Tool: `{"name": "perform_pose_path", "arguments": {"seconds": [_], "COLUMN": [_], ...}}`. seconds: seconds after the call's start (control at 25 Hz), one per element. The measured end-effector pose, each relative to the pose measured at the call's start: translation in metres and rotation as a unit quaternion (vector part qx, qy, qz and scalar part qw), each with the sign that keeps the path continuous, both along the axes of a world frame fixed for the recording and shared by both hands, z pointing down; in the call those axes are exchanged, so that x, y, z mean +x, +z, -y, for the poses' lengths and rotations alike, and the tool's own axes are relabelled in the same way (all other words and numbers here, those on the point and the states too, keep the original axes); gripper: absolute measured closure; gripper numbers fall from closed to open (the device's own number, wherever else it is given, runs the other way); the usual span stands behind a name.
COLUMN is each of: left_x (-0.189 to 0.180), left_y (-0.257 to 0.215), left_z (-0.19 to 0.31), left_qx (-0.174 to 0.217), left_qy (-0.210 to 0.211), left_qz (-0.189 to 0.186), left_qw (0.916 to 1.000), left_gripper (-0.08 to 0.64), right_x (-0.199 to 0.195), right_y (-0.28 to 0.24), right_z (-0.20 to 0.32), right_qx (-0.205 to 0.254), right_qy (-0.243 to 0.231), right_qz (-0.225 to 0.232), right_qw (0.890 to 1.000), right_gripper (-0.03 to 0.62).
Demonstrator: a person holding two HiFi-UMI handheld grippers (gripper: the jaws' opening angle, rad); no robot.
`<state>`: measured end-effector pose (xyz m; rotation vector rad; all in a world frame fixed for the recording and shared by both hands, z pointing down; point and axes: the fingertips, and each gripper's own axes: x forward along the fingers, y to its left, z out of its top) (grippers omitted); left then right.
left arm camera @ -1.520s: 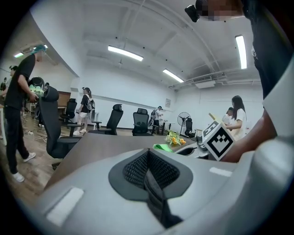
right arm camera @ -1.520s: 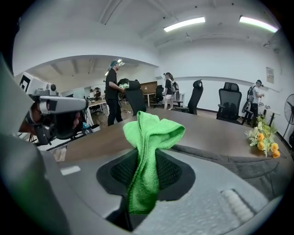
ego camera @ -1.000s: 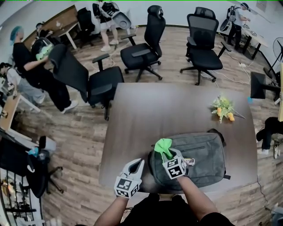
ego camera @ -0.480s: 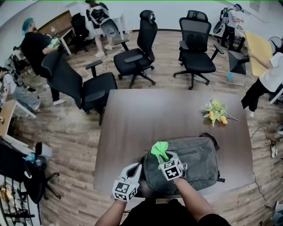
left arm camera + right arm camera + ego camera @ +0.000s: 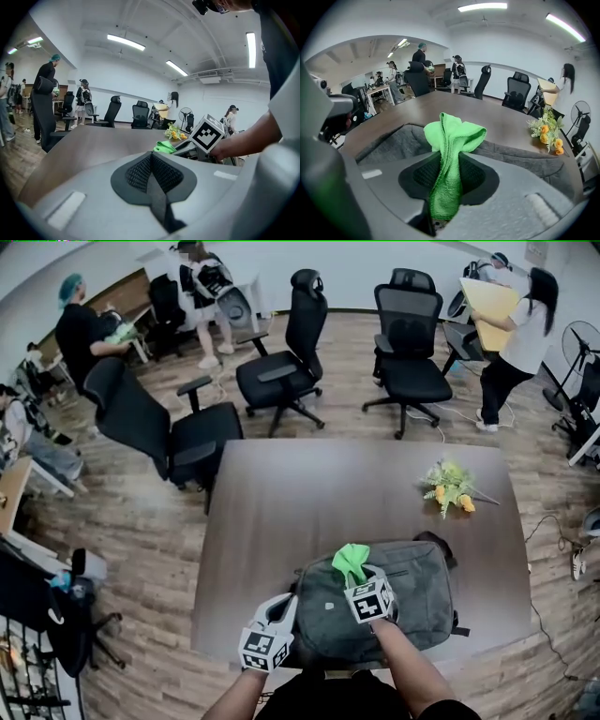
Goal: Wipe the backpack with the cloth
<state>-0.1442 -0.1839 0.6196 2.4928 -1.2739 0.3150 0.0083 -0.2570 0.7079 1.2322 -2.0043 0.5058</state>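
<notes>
Grey backpack (image 5: 412,601) lies flat at the near edge of the brown surface (image 5: 309,493), its near-left corner covered by the person's right forearm (image 5: 408,671). Green cloth (image 5: 350,561) is above the backpack's far-left part, pinched in the right claw (image 5: 361,576): jaws closed tight on a bunched fold, the free end standing out beyond the tips, the lower end lost in the claw's throat. Contact between cloth and backpack cannot be confirmed. Left claw (image 5: 284,604) sits at the backpack's left edge, jaws pressed together with nothing between them; touching or merely beside cannot be determined. Yellow flowers (image 5: 450,488) lie well apart, far right.
</notes>
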Motion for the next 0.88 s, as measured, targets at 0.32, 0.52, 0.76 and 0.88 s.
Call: {"name": "perform_pose_path", "arguments": {"seconds": [0.32,0.52,0.76,0.88], "left_x": [0.023,0.037,0.051,0.056], "left_y": [0.003,0.004,0.004,0.003], "left_z": [0.003,0.005,0.007,0.009], "left_qx": [-0.003,-0.003,-0.004,-0.003], "left_qy": [0.019,0.034,0.037,0.036], "left_qz": [-0.001,0.001,-0.003,-0.005], "left_qw": [0.9998,0.9994,0.9993,0.9993], "left_gripper": [0.545,0.545,0.545,0.545], "right_x": [0.055,0.086,0.134,0.158], "right_y": [-0.003,-0.008,-0.014,-0.018], "right_z": [0.005,0.008,0.008,0.009], "right_qx": [-0.008,-0.004,-0.009,-0.012], "right_qy": [0.046,0.059,0.102,0.127], "right_qz": [-0.030,-0.056,-0.067,-0.059], "right_qw": [0.998,0.997,0.993,0.990], "right_gripper": [0.485,0.485,0.485,0.485]}}
